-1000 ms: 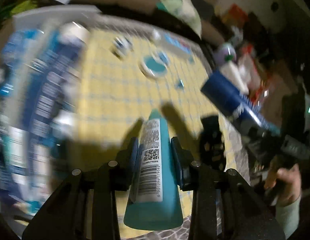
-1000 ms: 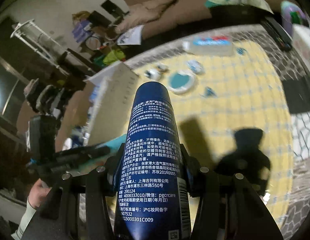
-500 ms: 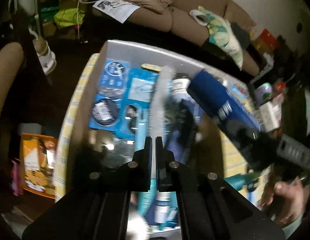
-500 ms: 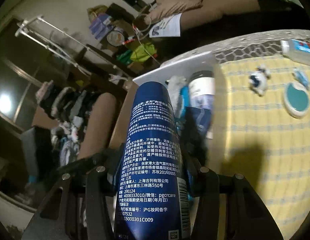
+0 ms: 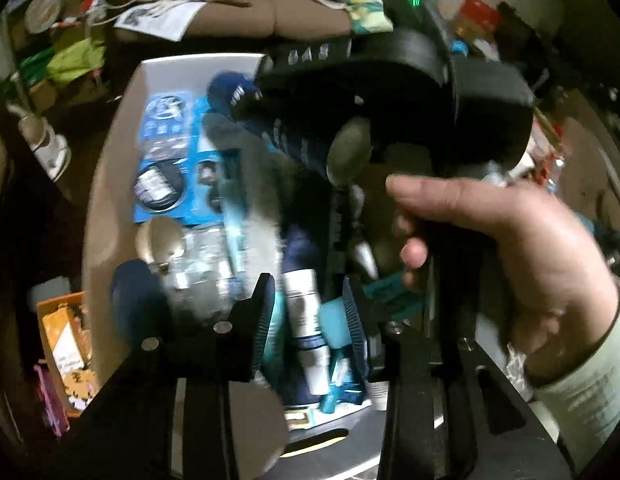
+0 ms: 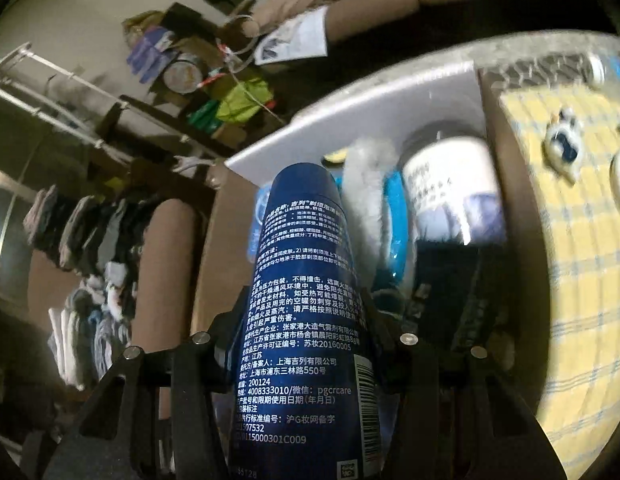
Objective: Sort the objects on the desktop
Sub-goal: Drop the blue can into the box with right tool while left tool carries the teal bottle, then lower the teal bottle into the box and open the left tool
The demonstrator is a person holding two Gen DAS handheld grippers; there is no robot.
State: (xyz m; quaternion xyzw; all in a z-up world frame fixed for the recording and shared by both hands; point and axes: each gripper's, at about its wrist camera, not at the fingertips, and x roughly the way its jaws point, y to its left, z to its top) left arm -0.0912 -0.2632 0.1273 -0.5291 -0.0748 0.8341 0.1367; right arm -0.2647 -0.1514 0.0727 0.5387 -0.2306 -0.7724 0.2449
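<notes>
The right gripper (image 6: 306,312) has the dark blue spray can (image 6: 302,300) clamped right over the cardboard box (image 5: 110,168), so I'd tuck it low into a gap beside the white jar (image 6: 449,176) (left gripper (image 5: 310,316) just reopened narrowly, nothing held).

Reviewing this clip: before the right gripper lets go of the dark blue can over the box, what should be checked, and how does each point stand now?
1. Right gripper shut on the blue can: ok.
2. Can over the open box, not the yellow cloth: ok.
3. Left gripper empty, jaws just opened, over the box contents: ok.
4. Free spot under the can: cannot tell; the box is crowded.
5. Grippers clear of each other: not ok; the right hand sits right in front of the left gripper.
</notes>
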